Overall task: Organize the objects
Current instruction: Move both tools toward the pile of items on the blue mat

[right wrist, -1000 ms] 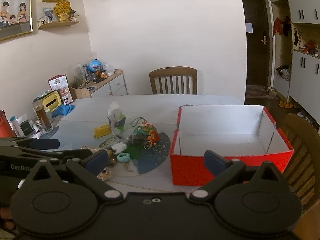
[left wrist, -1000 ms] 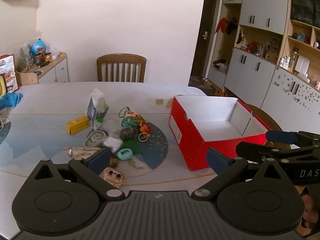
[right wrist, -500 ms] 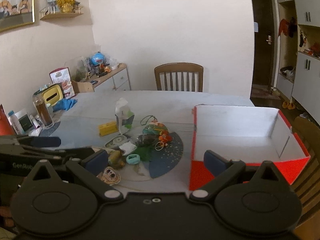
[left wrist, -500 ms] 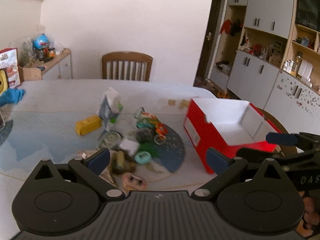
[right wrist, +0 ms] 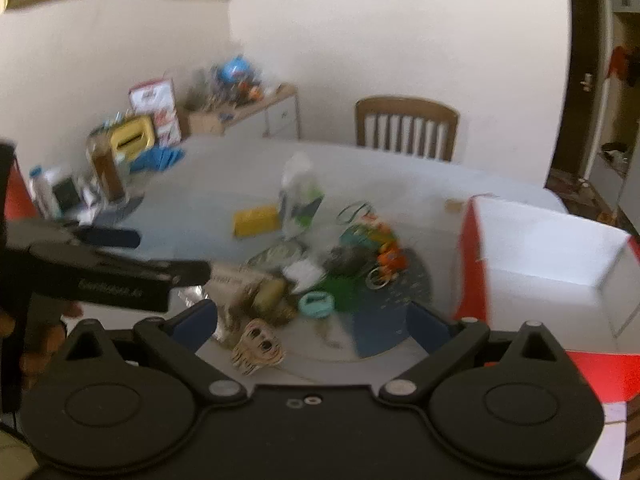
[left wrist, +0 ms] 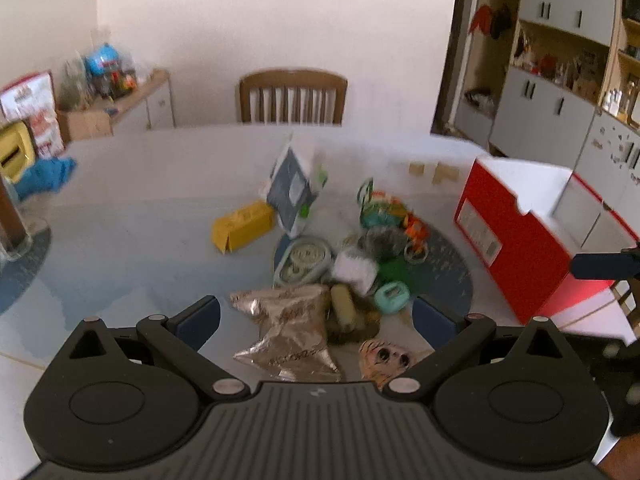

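A pile of small objects lies mid-table: a silver foil packet (left wrist: 286,326), a yellow box (left wrist: 242,226), a white-and-grey pouch (left wrist: 294,192), a teal tape dispenser (left wrist: 392,296), a round face charm (left wrist: 384,358) and colourful toys (left wrist: 394,214). An open red box (left wrist: 524,236) with a white inside stands to the right. My left gripper (left wrist: 316,318) is open and empty, just above the foil packet. My right gripper (right wrist: 312,320) is open and empty, near the face charm (right wrist: 258,346) and the red box (right wrist: 540,256).
A wooden chair (left wrist: 292,96) stands behind the table. A sideboard (left wrist: 132,104) with clutter is at the back left. A blue cloth (left wrist: 44,176) and a glass (left wrist: 12,224) sit at the table's left. Cabinets (left wrist: 560,80) line the right wall.
Both grippers have moved left and forward toward the pile, so the objects look larger and the red box has slid toward the right edge. Both stay open.
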`<move>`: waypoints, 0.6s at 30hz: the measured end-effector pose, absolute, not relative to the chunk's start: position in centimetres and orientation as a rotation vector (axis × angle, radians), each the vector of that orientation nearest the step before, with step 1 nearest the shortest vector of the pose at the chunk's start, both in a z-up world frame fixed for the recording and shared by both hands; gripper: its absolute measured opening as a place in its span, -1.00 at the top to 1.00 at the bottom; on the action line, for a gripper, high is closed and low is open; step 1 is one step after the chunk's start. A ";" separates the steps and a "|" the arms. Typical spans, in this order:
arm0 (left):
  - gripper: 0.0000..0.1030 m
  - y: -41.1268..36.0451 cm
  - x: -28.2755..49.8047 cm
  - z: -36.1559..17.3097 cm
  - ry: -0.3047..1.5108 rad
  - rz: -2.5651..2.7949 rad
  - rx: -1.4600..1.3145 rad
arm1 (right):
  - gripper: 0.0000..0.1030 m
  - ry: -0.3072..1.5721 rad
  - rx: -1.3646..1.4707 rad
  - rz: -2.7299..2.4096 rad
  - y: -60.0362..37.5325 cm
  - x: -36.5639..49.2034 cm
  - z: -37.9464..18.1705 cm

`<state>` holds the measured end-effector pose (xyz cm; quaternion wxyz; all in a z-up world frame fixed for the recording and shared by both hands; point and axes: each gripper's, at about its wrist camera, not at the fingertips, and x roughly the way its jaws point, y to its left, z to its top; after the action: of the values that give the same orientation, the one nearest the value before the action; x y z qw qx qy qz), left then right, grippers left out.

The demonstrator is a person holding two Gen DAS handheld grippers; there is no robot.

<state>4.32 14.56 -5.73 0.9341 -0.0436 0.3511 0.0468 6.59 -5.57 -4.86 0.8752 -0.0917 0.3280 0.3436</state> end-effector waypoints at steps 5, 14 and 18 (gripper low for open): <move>-0.99 16.4 6.4 -8.4 0.787 0.064 -0.107 | -0.91 0.751 -0.240 0.732 -2.8 7.4 -7.2; -0.99 17.8 9.3 -11.6 0.881 0.027 -0.086 | -0.81 0.874 -0.288 0.753 0.8 8.5 -10.9; -0.99 18.3 9.6 -12.2 0.899 -0.002 -0.085 | -0.66 0.915 -0.308 0.754 1.9 8.9 -12.0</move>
<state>9.55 18.31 -12.17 0.8998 -0.0409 0.4344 -0.0010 8.85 1.93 -12.04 0.8182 -0.1445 0.4294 0.3539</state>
